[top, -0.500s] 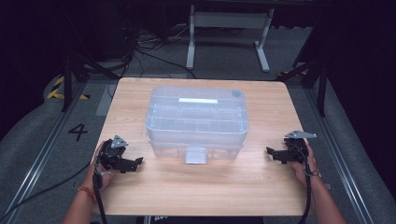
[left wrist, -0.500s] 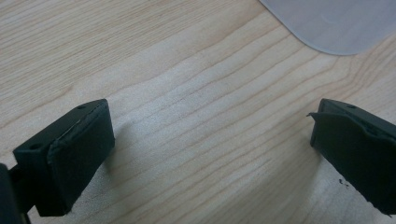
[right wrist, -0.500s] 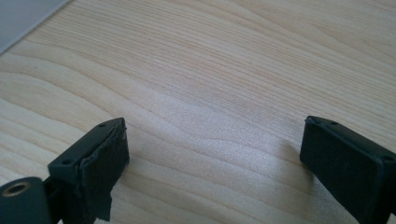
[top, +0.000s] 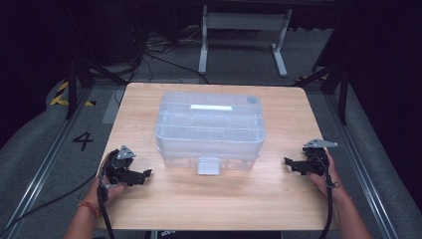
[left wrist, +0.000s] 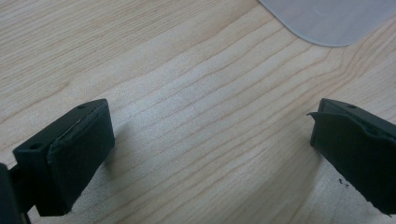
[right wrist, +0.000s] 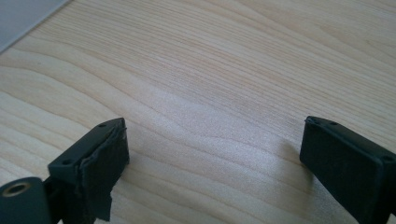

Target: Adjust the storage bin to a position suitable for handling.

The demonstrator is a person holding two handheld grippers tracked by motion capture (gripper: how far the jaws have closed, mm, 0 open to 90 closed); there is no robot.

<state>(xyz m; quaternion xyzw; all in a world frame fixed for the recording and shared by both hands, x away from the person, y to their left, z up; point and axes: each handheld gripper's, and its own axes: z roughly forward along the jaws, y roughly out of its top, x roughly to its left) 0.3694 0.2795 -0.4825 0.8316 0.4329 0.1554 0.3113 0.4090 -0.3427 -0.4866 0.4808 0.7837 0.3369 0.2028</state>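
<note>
A clear plastic storage box [top: 209, 129] with its lid on and a front latch [top: 208, 166] stands in the middle of the wooden table [top: 239, 199]. My left gripper [top: 145, 175] rests at the table's front left, pointing right toward the box, jaws wide apart with nothing between them. In the left gripper view its jaws frame bare wood, and a corner of the box [left wrist: 331, 21] shows at the top right. My right gripper [top: 289, 163] sits at the front right, pointing left, open and empty. A sliver of the box [right wrist: 21, 16] appears at the top left of the right gripper view.
Beyond the table's far edge stand a grey metal stand [top: 244, 30] and loose cables [top: 149, 55] on the dark floor. A floor marking "4" [top: 82, 141] lies to the left. Bare wood surrounds the box on all sides.
</note>
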